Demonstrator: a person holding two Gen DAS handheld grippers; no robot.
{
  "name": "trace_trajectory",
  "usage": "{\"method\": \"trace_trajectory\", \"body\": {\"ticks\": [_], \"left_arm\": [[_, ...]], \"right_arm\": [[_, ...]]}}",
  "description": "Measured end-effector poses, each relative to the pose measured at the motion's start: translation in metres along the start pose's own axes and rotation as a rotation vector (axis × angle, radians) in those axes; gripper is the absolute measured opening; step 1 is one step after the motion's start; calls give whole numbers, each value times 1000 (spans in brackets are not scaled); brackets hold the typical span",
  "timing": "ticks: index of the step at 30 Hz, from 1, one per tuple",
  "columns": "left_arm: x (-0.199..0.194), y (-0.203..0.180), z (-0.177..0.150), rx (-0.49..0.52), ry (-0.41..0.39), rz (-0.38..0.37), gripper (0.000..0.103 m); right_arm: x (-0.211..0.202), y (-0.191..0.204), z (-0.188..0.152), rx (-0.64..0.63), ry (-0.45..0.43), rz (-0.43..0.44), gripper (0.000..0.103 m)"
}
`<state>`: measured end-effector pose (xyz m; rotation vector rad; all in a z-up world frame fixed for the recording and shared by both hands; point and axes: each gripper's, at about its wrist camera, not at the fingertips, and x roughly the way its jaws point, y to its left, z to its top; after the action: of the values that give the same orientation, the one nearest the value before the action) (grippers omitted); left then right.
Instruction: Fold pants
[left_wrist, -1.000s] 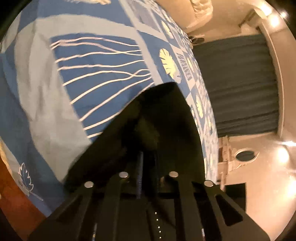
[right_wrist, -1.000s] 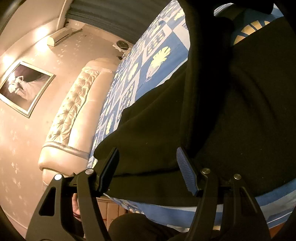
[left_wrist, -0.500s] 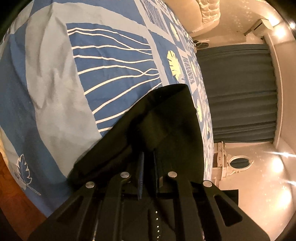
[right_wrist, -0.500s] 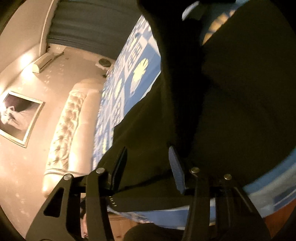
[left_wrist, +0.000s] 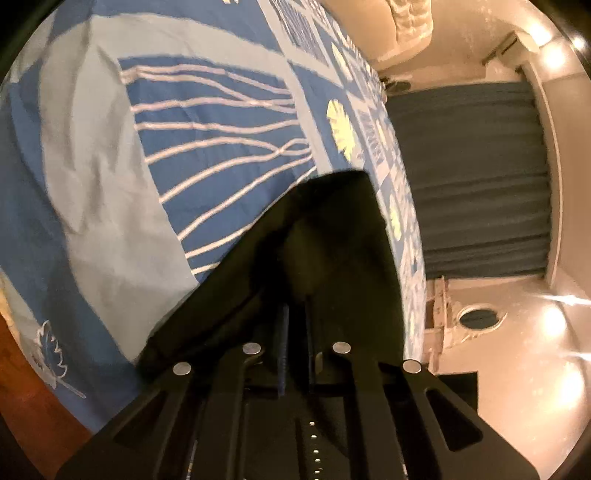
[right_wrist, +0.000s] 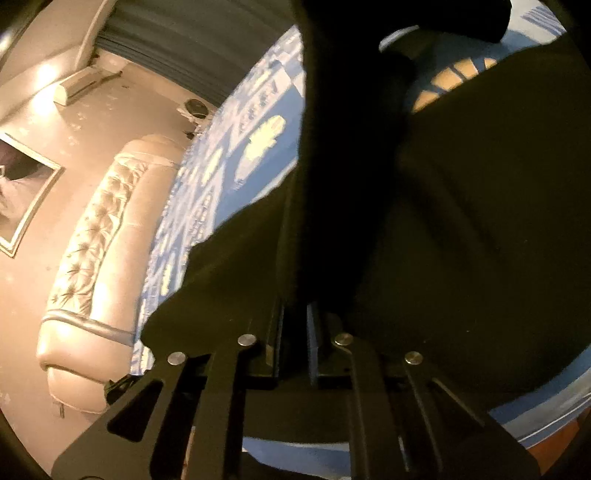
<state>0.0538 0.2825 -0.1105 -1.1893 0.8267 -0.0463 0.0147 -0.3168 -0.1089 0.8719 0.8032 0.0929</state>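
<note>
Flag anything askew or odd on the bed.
Nothing damaged or spilled. The black pants lie rumpled, one strip draped up across the rest, with both tools, left and right, shut on the fabric. The bedspread is creased.

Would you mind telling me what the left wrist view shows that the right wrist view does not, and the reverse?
Only the left wrist view shows the mirror, the white leaf print near the bedspread's edge, and the left tongs shut on the pants.

Only the right wrist view shows the headboard, the picture, and the right tongs, which have just closed on the pants.

Both show the blue bedspread, the curtain and the black pants.
</note>
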Motion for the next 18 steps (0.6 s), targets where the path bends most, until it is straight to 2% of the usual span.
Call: {"method": "trace_trajectory", "body": {"ticks": [4,9,16,18], "left_arm": [[-17,-7,-3,4,-15,-19,7],[-39,-2,-15,14,-22,7,7],[-47,27,-26,-26,4,21,7],[-46,26,-27,-8,4,28,7]], "right_arm": [[-21,5,0,6,-2,68,9],[-36,-6,-14,49,49,100,8],[-41,-33,-34,78,104,59,7],[-40,-35,-38,73,114,44,7]]}}
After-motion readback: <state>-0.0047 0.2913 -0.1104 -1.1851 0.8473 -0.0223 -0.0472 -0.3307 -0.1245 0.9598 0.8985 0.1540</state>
